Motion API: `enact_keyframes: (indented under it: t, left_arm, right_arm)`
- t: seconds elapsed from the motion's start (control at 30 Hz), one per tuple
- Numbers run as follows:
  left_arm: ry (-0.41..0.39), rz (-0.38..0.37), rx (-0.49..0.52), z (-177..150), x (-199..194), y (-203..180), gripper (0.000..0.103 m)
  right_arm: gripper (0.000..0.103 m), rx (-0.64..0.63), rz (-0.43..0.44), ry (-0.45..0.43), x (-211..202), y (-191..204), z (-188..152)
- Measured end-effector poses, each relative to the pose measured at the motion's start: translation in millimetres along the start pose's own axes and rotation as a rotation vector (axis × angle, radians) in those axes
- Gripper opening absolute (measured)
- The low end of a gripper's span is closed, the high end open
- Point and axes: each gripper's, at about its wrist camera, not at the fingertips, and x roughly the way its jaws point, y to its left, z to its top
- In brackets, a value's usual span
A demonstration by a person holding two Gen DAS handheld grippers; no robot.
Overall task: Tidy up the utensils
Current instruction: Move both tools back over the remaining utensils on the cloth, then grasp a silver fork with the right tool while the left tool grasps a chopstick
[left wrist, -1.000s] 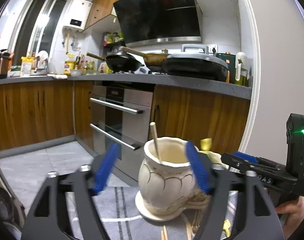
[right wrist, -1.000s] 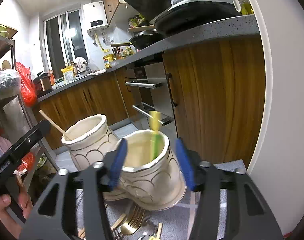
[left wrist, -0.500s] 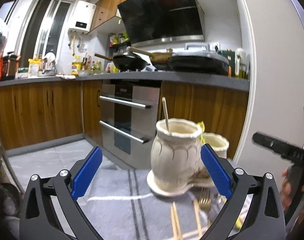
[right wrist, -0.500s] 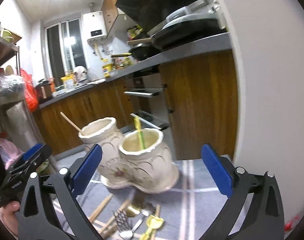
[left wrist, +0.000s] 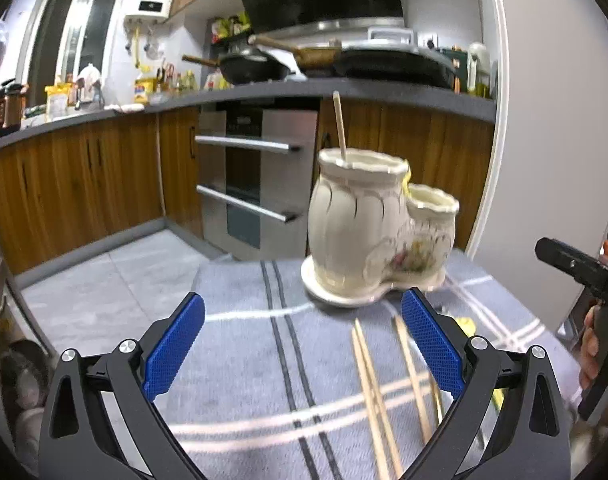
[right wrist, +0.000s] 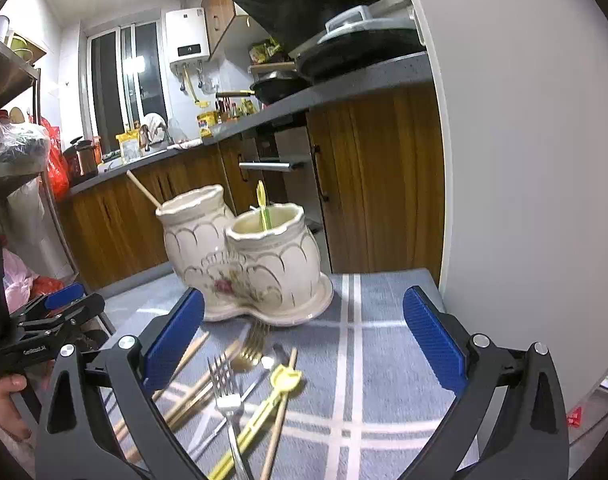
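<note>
Two forks (right wrist: 239, 364) show only between right tongs (right wrist: 304, 336).

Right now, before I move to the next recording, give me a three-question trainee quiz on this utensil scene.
1. True or false: a single chopstick stands in the taller jar of the ceramic holder.
2. What stands in the shorter jar? A) silver fork B) yellow-green utensil C) nothing
3. Short answer: how do the left gripper and the right gripper stand, and is anything between the pads?

Key: 1 true. 2 B. 3 Both open wide, nothing gripped; the loose chopsticks, silver fork and gold fork lie on the grey cloth.
</note>
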Motion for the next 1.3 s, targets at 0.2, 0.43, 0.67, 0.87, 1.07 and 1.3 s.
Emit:
enact_keyframes:
  t: [0.2,0.43,0.67,0.87,1.07,1.3]
  left_arm:
    - [0.098,-0.017,0.035,-13,5,-6,0.098]
    - [0.196,-0.033,0.12,-28,11,-17,0.098]
    - [0.229,-0.05,0.1,-32,13,-14,0.098]
    - [0.241,-0.086,0.112,-31,15,-20,0.091]
    - [0.274,-0.12,0.133,-33,19,-27,0.059]
    - [0.284,-0.14,0.141,-33,21,-32,0.053]
  right_arm:
    - [0.098,-0.041,0.041,0.107,0,5,-19]
    - [0.098,-0.15,0.081,0.223,4,26,-37]
    - [0.082,-0.317,0.091,0.296,10,60,-53]
    - [0.046,-0.349,0.12,0.365,19,70,-60]
    - [0.028,-0.361,0.12,0.409,27,74,-63]
    - [0.022,-0.387,0.113,0.454,37,78,-66]
